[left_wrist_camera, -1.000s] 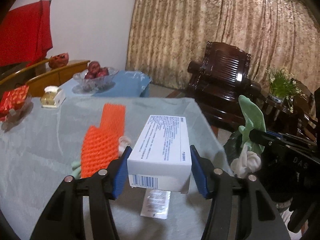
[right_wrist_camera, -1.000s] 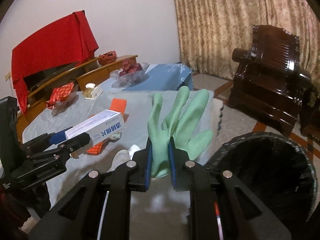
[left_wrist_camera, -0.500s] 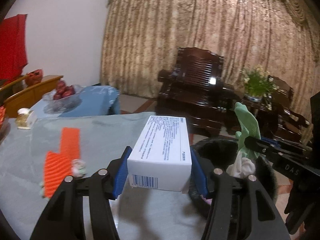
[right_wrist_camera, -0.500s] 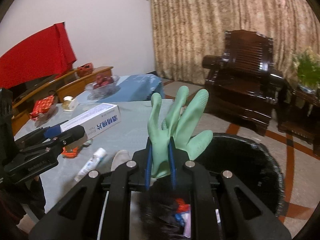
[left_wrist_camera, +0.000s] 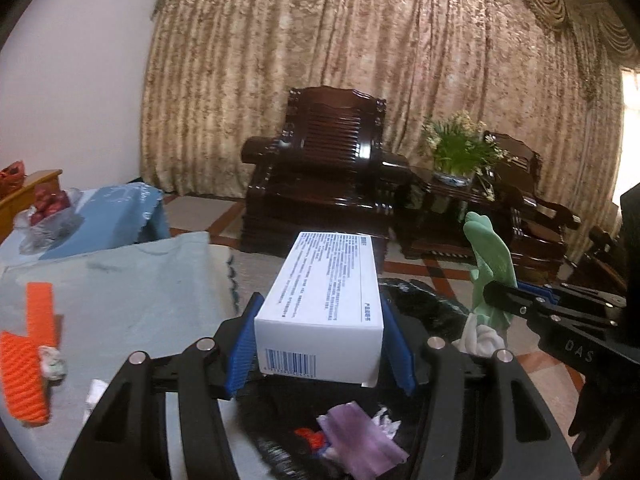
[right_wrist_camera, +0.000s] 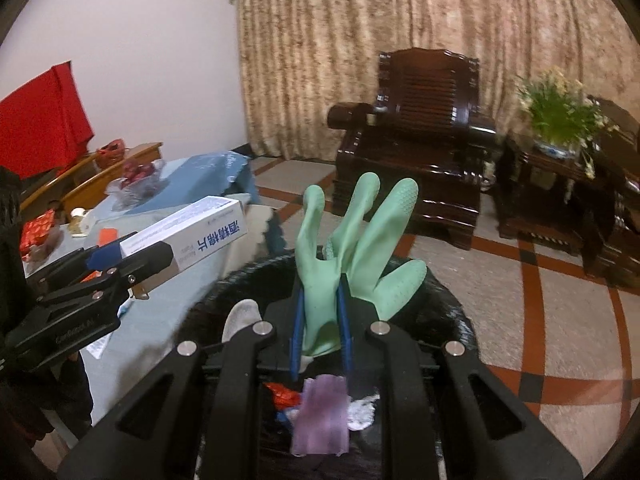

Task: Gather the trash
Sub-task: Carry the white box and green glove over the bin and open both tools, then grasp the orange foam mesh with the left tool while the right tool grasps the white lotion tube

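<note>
My left gripper is shut on a white box with blue print and a barcode, held above the black trash bin. The box also shows in the right wrist view. My right gripper is shut on a green rubber glove, fingers pointing up, over the same bin. The glove also shows at the right of the left wrist view. Inside the bin lie a purple scrap, red bits and white paper.
A table with a pale green cloth stands left of the bin, carrying an orange foam net and small scraps. Dark wooden armchairs, a potted plant and curtains lie beyond. A fruit bowl sits far left.
Both grippers have swung right from over the table to above the trash bin, still holding the box and the glove. The bin's contents have come into view.
</note>
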`<state>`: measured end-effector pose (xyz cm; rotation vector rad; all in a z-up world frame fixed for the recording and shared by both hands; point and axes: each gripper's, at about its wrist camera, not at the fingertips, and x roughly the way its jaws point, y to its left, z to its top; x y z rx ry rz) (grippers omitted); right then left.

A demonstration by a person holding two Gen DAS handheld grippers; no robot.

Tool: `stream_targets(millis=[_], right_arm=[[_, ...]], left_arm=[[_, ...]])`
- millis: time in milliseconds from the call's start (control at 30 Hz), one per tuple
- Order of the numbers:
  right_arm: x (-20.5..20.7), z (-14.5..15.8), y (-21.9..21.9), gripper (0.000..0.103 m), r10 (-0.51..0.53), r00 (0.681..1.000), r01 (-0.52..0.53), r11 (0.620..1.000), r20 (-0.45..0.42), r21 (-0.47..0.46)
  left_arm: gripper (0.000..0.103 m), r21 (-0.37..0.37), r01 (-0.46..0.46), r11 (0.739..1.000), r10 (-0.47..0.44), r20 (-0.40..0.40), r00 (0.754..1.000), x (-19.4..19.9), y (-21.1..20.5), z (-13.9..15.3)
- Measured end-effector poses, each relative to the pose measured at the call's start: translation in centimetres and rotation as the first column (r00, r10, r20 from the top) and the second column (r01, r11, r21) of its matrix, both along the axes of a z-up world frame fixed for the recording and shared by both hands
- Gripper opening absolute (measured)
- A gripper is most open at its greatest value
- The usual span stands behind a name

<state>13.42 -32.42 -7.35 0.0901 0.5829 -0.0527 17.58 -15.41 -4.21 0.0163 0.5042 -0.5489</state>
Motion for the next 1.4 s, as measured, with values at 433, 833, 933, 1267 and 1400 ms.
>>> stream_targets(millis=[433, 833, 933, 1267, 1400], right_arm=[[0.9, -4.1, -2.9, 0.014, -0.059, 0.993, 0.06, 0.998, -0.098, 0.008], [1.2, -5.0, -2.7, 0.066, -0.105, 0.988, 0.105, 0.994, -0.115, -0.005], [0.8, -4.6, -2.2, 0.089, -0.125, 0.988, 0.123, 0.992, -0.087, -0.022], [1.5, -3.5, 2.1, 0.095, -0.06, 0.997, 0.061, 0.998, -0.045, 0.027], [2.9, -2.8, 6.5, 0.095, 0.018, 0.999, -0.018, 0.999, -0.027, 0.035]], left_arm=[[0.057, 0.054, 0.047, 0.997, -0.043, -0.064, 0.997, 1.4, -4.0, -4.1], [0.074, 0.074, 0.053, 0.996, -0.045, -0.114, 0.992, 2.1, -3.7, -5.4], [0.081, 0.067, 0.03, 0.997, -0.022, -0.112, 0.993, 2.0, -2.4, -5.2], [0.087, 0.079, -0.129, 0.989, 0.135, -0.076, 0.988, 0.9, 6.5, -4.0], [0.087, 0.096, -0.223, 0.97, 0.229, -0.059, 0.972, 0.0, 11.2, -4.0]])
